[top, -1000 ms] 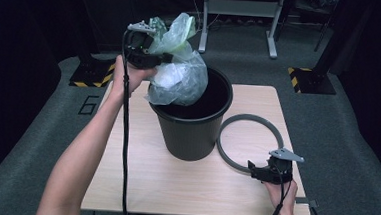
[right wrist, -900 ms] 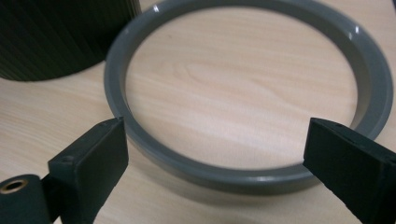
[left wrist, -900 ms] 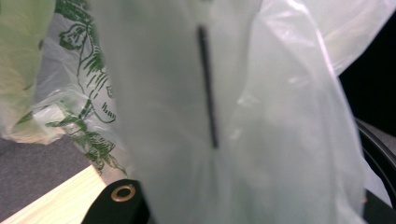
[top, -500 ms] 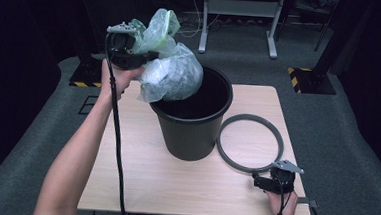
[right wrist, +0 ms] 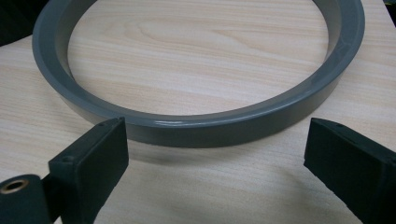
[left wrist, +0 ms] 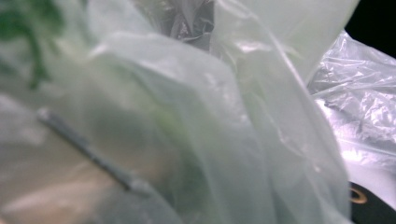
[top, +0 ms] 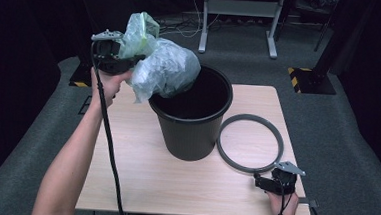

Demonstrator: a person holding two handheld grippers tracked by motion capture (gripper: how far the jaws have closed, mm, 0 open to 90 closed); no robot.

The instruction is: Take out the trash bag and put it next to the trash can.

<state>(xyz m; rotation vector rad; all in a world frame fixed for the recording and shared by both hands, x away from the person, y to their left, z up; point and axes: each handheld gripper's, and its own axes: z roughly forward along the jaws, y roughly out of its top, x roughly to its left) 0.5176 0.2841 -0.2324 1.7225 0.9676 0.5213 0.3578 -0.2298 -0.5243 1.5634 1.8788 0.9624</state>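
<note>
Now lifted clear of the black bin (top: 190,117) and drawn leftward: plastic bag (top: 163,68) clamped in left tongs (top: 131,59), liner nearly out; right tongs (top: 261,182) lowered, spread apart, empty before grey ring (right wrist: 201,121) on bench (top: 140,159).

We've got a light wood table (top: 141,149) on grey carpet (top: 337,126); dark room, metal stand (top: 239,10) behind; hazard-striped blocks (top: 303,77).

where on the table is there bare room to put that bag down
Bare tabletop lies in front of the black bin and at its left, under the plastic bag. The right side is crowded: the grey ring lies there with the right gripper at its near edge.
</note>
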